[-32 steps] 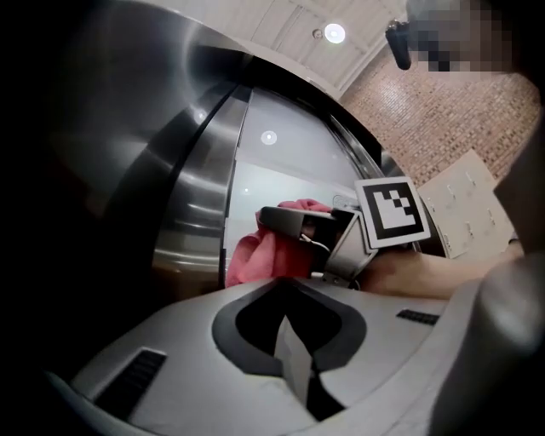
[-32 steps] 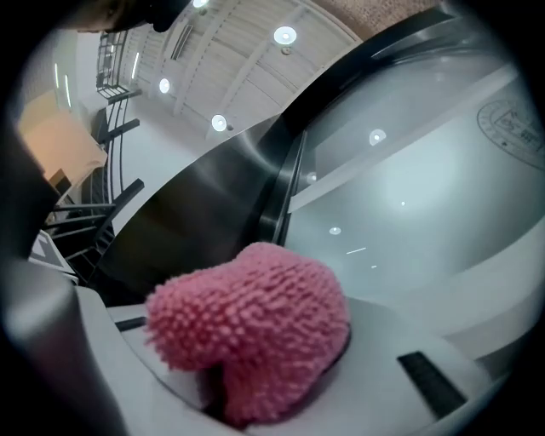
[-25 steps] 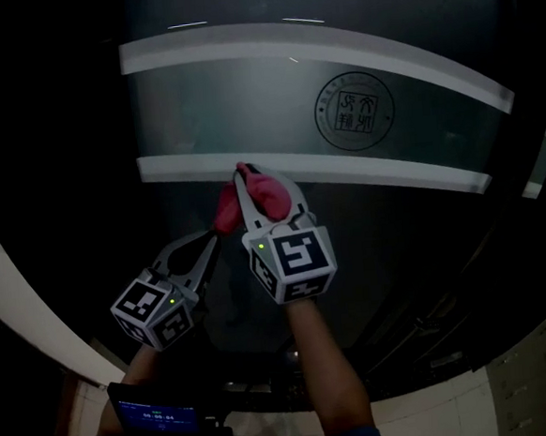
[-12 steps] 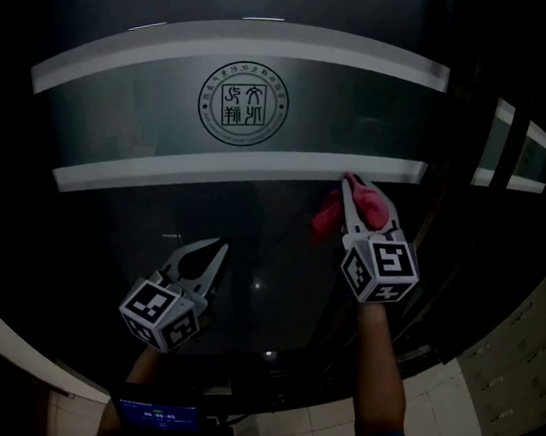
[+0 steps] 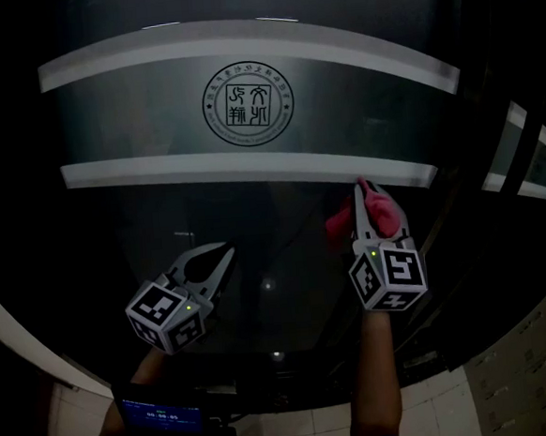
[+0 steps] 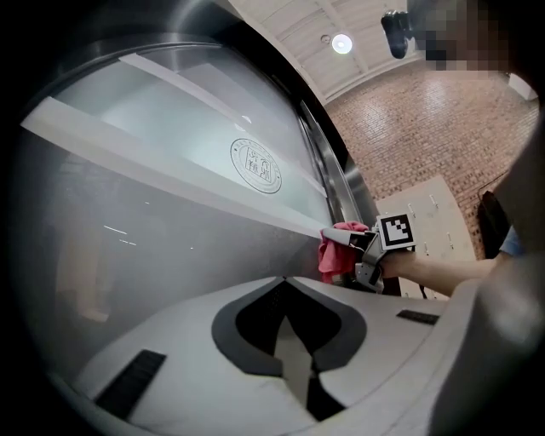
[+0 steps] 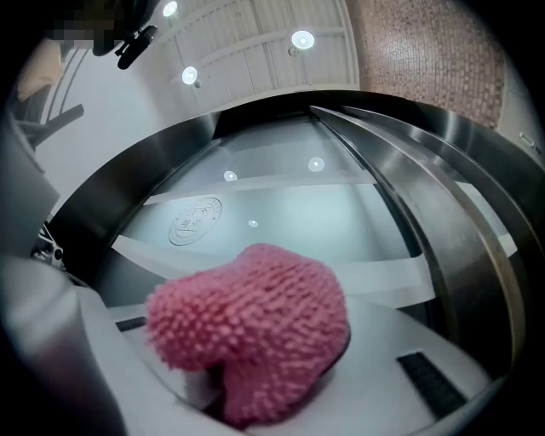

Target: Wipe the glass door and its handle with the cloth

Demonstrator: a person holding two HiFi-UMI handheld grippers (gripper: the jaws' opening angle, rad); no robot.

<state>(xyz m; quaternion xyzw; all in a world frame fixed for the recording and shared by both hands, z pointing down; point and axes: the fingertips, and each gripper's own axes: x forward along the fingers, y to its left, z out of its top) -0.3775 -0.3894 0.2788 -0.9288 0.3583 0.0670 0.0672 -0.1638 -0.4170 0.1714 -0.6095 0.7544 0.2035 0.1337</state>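
1. I face a dark glass door [image 5: 254,214] crossed by two frosted bands [image 5: 203,168], with a round seal [image 5: 247,104] between them.
2. My right gripper [image 5: 363,191] is clamped on the pink cloth [image 5: 339,224], at the glass by the lower band's right end.
3. My left gripper [image 5: 225,251] hangs closed and empty, well apart from the cloth.

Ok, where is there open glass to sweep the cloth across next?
Free: the clear glass under the lower stripe, between left gripper and right gripper. Tight: the cloth sits at the stripe's right end, near the door frame.
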